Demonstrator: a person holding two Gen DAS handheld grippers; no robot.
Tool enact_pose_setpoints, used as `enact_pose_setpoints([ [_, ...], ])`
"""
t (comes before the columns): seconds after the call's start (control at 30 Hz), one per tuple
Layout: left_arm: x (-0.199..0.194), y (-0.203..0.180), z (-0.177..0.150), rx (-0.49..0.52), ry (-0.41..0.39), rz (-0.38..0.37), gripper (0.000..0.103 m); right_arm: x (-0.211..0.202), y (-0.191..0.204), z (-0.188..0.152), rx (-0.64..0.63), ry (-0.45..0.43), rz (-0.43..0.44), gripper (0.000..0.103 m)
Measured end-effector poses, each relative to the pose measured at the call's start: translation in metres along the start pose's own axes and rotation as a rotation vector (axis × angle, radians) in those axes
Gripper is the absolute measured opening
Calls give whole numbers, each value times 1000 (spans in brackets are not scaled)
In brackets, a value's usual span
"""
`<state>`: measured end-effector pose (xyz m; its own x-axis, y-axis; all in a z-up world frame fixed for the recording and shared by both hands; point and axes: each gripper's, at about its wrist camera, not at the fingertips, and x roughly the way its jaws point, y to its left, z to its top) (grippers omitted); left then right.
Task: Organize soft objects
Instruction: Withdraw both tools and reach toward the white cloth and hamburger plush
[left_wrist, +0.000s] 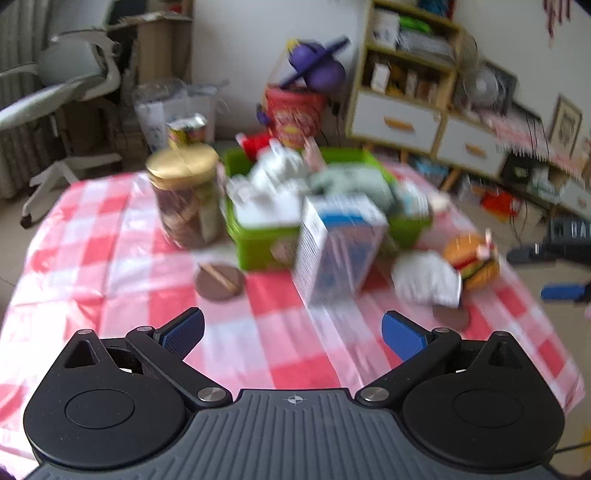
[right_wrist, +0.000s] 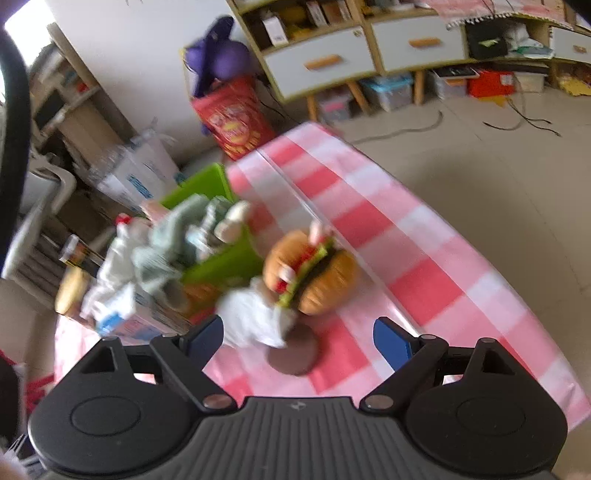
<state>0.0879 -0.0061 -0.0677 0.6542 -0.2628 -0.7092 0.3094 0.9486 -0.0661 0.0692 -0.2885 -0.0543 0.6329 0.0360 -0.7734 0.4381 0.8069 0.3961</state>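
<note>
Left wrist view: the left claw (left_wrist: 292, 334) is hanging released over the desk (left_wrist: 92, 236), its blue pads (left_wrist: 402, 334) standing wide apart with nothing between them but the red-and-white checked cloth. Just beyond it a brown coaster (left_wrist: 218, 282) with a small stick across it is lying on the cloth, and a blue-and-white carton (left_wrist: 338, 245) is standing tilted against the front of a green bin (left_wrist: 258, 243). The bin is brimming with pale green and white soft things (left_wrist: 347, 184). A jar with a gold lid (left_wrist: 184, 195) is standing just left of the bin. To the right of the carton, a white pouch (left_wrist: 424, 278) is lying against a plush burger (left_wrist: 472, 258), with a second coaster (left_wrist: 450, 317) just in front of them.

Right wrist view: the right claw (right_wrist: 298, 341) is also sitting released, jaws wide and holding nothing. The white pouch (right_wrist: 255, 317) is lying just ahead of its left pad, partly over a brown coaster (right_wrist: 295, 354). The plush burger (right_wrist: 314, 273) is resting on its side just behind the pouch, touching it, beside the green bin (right_wrist: 221, 262). The soft things (right_wrist: 166, 240) are heaped above the bin's rim. The picture is blurred, so finer detail cannot be told.
</note>
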Motion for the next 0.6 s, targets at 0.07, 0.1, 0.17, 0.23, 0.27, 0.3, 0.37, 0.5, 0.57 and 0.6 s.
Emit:
enact_pose_setpoints([
  [0.07,12,-11,-7,21,33,-18,98,4,-2,-1,7,11,-2,64],
  [0.1,17,-17,-10,27,42,-30,98,5,-4,-2,10,15,0,64],
  [0.17,27,-29,-15,39,48,-54,98,8,-6,-2,26,16,2,64],
  [0.23,37,-43,-17,53,34,-75,98,11,-11,-2,62,14,13,64],
  [0.27,42,-49,-17,59,23,-85,98,13,-15,-2,84,14,23,64],
  [0.3,48,-56,-17,64,17,-97,98,16,-17,-2,100,12,31,64],
  [0.37,57,-68,-16,68,6,-117,98,22,-22,0,120,1,44,64],
  [0.5,69,-90,-14,77,-35,-150,98,31,-31,5,138,-44,54,64],
  [0.57,74,-98,-13,91,-60,-158,98,35,-37,8,161,-56,81,64],
  [0.6,77,-101,-12,95,-68,-159,98,37,-40,10,178,-60,102,64],
])
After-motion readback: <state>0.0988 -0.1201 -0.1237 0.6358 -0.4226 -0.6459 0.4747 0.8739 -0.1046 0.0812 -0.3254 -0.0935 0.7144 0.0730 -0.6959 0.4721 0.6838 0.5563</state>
